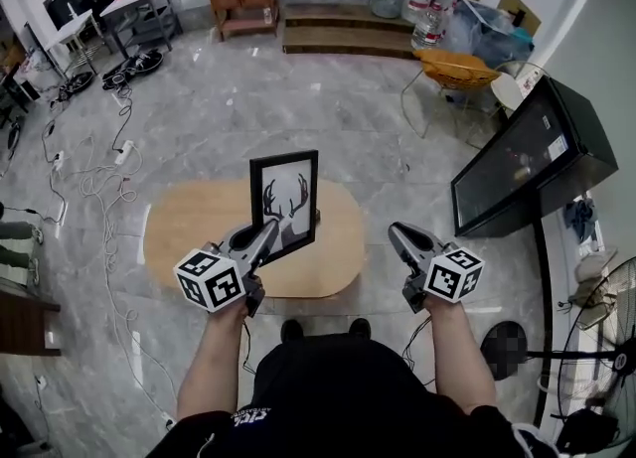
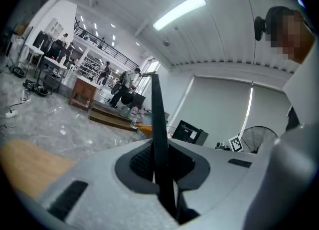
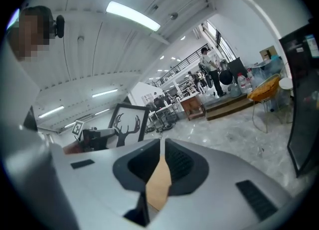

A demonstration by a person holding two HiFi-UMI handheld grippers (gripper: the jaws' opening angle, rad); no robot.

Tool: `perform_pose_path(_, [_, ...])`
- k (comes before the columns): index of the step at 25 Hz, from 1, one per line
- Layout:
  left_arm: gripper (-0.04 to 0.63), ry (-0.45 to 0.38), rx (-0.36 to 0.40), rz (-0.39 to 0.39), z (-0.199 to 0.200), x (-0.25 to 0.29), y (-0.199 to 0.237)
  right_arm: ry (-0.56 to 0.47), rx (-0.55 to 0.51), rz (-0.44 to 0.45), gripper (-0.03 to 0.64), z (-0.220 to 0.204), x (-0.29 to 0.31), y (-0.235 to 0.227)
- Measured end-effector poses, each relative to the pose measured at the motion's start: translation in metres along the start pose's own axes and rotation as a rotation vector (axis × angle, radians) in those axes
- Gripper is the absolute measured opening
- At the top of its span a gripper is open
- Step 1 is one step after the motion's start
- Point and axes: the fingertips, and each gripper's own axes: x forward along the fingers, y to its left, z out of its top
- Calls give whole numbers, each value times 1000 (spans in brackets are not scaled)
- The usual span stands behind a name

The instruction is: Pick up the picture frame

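Note:
The black picture frame (image 1: 285,200) with a deer-antler print stands upright above the oval wooden table (image 1: 189,218). My left gripper (image 1: 266,237) is shut on its lower left edge. In the left gripper view the frame (image 2: 158,124) shows edge-on as a thin dark bar pinched between the pads of the left gripper (image 2: 160,169). My right gripper (image 1: 397,234) hovers off the table's right end, apart from the frame. Its jaws (image 3: 159,146) are shut with nothing between them. The frame (image 3: 128,124) and the left gripper (image 3: 97,135) show to the left in the right gripper view.
A large black screen (image 1: 527,153) leans at the right, with a standing fan (image 1: 596,367) below it. An orange chair (image 1: 455,69) and wooden steps (image 1: 348,29) lie beyond the table. Cables (image 1: 99,163) trail over the floor at the left.

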Motion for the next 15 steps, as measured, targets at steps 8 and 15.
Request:
perform_pose_path(8, [37,-63,91,140,15,-3,-25,-37,-117,38,11,33,-29,-22])
perform_pose_path(15, [37,-137,168,236,39,8,-51,-41,-189,123,5,65,-44,-30])
